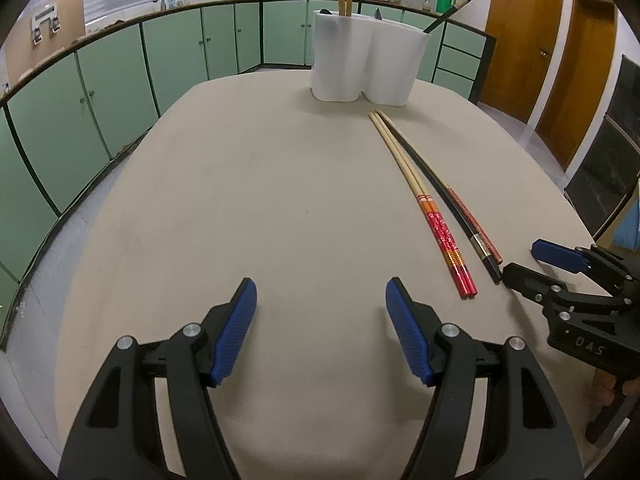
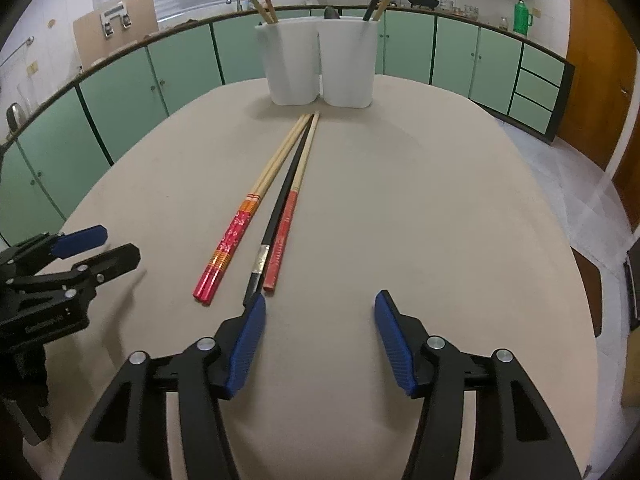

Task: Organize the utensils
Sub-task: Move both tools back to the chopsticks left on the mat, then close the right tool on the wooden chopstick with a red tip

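A pair of bamboo chopsticks with red flowered ends [image 1: 434, 216] [image 2: 244, 216] lies on the beige table [image 1: 260, 200] [image 2: 420, 220]. Beside it lie a black chopstick [image 1: 452, 204] [image 2: 280, 204] and a red-ended bamboo chopstick [image 2: 294, 200]. A white two-compartment holder [image 1: 368, 60] [image 2: 320, 64] stands at the far end with chopsticks in both compartments. My left gripper [image 1: 320, 292] [image 2: 102, 246] is open and empty, left of the chopsticks. My right gripper [image 2: 320, 306] [image 1: 524, 260] is open, its left finger just short of the black chopstick's near end.
Green cabinets [image 1: 120, 80] [image 2: 452, 48] under a counter ring the room. A wooden door [image 1: 520, 40] stands to the right. The table's edge curves around on all sides.
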The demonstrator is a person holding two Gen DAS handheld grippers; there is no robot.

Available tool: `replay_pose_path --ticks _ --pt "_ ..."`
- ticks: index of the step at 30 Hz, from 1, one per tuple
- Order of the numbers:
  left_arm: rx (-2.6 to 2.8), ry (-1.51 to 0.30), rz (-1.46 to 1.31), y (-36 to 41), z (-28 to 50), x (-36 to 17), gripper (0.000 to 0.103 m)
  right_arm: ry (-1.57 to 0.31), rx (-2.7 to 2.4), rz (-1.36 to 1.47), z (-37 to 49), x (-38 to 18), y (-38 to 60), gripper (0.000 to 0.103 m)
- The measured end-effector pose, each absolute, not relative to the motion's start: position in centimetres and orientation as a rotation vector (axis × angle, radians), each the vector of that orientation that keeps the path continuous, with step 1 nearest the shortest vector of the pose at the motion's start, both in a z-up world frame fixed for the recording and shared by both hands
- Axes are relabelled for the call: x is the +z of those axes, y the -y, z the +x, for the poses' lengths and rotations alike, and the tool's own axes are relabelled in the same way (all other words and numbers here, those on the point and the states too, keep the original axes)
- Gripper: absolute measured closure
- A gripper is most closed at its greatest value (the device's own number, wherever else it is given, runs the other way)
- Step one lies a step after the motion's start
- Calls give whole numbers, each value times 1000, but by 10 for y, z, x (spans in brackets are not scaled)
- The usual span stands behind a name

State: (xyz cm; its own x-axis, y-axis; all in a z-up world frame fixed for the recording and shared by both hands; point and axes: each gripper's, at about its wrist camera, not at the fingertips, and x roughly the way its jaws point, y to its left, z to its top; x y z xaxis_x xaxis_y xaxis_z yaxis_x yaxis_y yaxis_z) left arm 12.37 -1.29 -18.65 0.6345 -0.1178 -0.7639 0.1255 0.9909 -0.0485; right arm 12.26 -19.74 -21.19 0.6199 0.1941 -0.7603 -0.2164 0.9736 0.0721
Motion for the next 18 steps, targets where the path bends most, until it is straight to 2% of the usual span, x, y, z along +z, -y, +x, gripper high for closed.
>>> replay_pose_path --ticks 4,10,16,18 --pt "-136 -877 2 12 124 -187 37 -872 271 -40 124 -211 188 48" --pt "-129 -877 -4 11 125 -187 36 -868 265 -19 127 -212 186 57" --pt "-138 -878 -10 15 124 -186 36 -861 271 -26 131 -213 179 80" --pt "-147 -877 -13 17 125 -185 36 -858 277 -36 130 -213 177 95"
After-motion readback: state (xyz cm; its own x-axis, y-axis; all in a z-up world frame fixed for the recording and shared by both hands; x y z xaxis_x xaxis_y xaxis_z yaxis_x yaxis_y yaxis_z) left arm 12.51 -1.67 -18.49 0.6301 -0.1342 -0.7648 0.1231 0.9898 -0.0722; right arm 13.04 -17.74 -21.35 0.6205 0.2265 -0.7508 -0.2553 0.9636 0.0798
